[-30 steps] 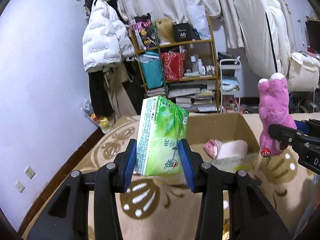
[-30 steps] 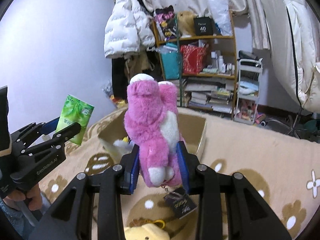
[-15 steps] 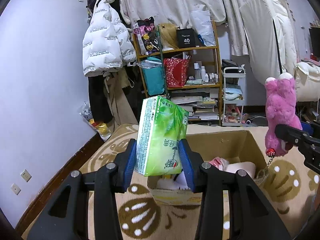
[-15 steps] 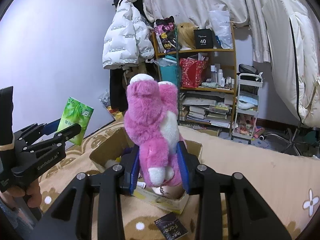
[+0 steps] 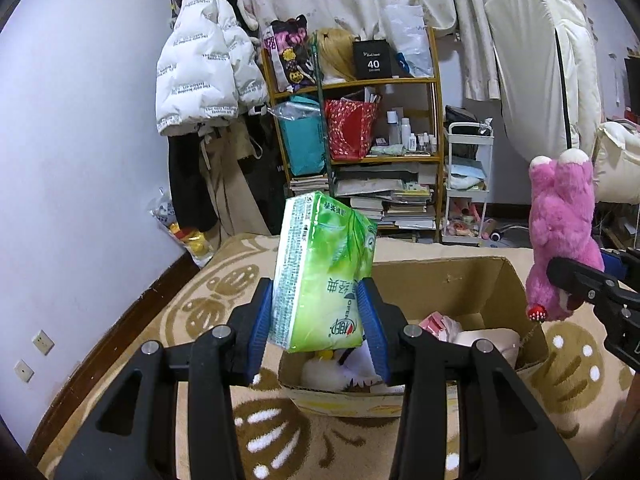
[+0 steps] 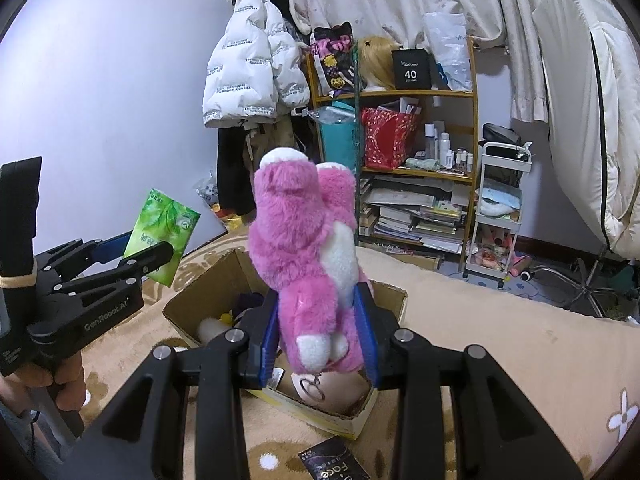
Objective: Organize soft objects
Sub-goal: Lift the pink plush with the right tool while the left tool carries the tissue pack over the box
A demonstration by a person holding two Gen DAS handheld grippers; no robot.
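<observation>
My left gripper (image 5: pixel 318 330) is shut on a green tissue pack (image 5: pixel 322 268), held upright just in front of an open cardboard box (image 5: pixel 448 276). My right gripper (image 6: pixel 318 340) is shut on a pink plush bear (image 6: pixel 304 252), held upright over the box (image 6: pixel 200 300). In the left wrist view the bear (image 5: pixel 560 236) hangs at the right, above the box's right wall. In the right wrist view the tissue pack (image 6: pixel 164 232) and the left gripper (image 6: pixel 140 254) sit to the left of the box. White and pink soft things lie inside the box.
The box rests on a beige blanket with brown flower prints (image 5: pixel 224 280). A black packet (image 6: pixel 332 460) lies on the blanket near the box. Behind stand a cluttered wooden shelf (image 5: pixel 360 128), a white cart (image 5: pixel 466 184) and a hanging white jacket (image 5: pixel 204 64). A hand (image 6: pixel 60 376) holds the left gripper.
Both grippers have moved forward toward the box with their loads. The box now lies closer and lower in both views, with the bear over its opening.
</observation>
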